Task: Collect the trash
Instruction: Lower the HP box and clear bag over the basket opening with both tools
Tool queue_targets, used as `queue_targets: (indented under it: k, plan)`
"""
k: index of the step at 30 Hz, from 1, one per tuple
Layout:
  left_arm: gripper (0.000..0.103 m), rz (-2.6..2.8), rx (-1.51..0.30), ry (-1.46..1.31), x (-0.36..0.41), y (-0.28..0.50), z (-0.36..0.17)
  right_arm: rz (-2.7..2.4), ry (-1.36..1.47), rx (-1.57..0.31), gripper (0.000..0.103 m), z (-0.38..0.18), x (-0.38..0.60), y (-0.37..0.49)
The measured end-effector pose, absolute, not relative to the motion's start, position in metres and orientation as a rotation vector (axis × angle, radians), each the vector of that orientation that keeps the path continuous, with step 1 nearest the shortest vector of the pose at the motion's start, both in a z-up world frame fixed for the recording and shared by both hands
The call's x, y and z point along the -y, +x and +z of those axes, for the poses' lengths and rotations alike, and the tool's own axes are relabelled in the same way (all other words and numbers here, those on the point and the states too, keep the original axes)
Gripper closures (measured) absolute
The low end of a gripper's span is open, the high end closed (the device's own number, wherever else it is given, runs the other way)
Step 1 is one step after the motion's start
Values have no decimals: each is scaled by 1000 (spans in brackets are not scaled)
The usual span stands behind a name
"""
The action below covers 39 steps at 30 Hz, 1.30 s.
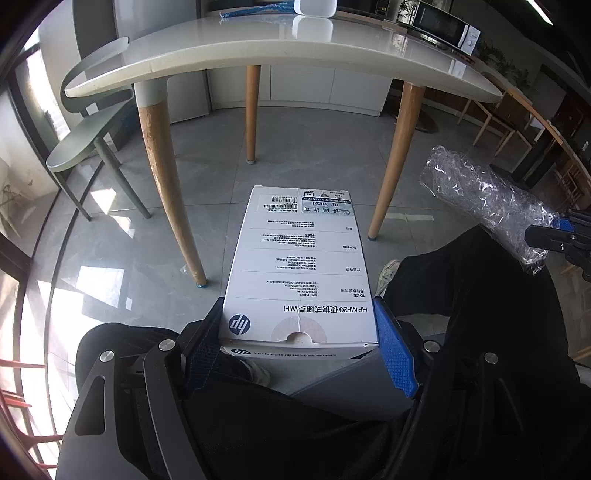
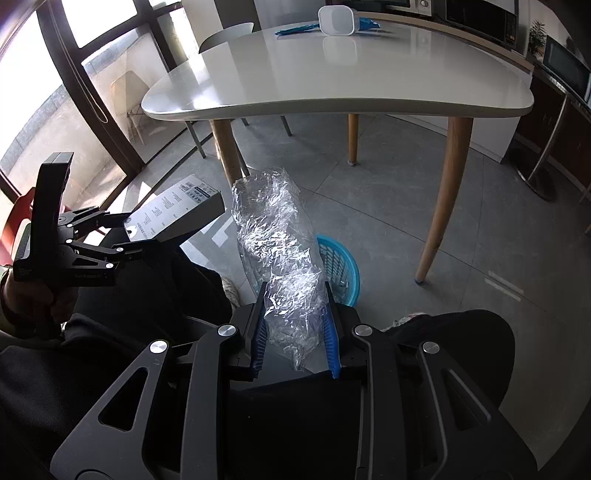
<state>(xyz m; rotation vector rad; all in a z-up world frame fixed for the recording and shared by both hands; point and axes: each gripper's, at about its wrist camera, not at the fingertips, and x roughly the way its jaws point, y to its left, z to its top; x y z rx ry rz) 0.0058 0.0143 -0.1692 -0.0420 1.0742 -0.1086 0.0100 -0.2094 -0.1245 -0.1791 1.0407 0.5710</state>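
My left gripper [image 1: 301,345] is shut on a white HP cardboard box [image 1: 299,266], its blue pads pressed on the box's two long sides near the near end. The same box [image 2: 173,210] shows at the left of the right wrist view, held out over the floor. My right gripper [image 2: 295,328] is shut on a crumpled clear plastic bottle [image 2: 277,240], which also appears at the right edge of the left wrist view [image 1: 480,199]. A blue plastic basket [image 2: 341,266] sits on the floor just behind the bottle, partly hidden by it.
A white table [image 2: 332,74] on wooden legs [image 1: 166,184] stands ahead; a white container [image 2: 336,20] and a blue wrapper [image 2: 295,29] lie on it. A grey chair [image 1: 85,140] is at the left. The person's dark trouser legs [image 1: 461,288] and shoes are below both grippers.
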Motion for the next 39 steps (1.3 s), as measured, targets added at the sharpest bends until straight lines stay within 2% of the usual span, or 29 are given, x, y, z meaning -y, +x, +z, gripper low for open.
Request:
queue_targets:
  k: [10, 39]
  plan:
    - [28, -111, -1124, -8, -3, 29, -198, 529, -153, -1170, 79, -190, 189, 48]
    - [28, -73, -1321, -45, 5, 103, -293, 378, -47, -1433, 78, -326, 160, 139]
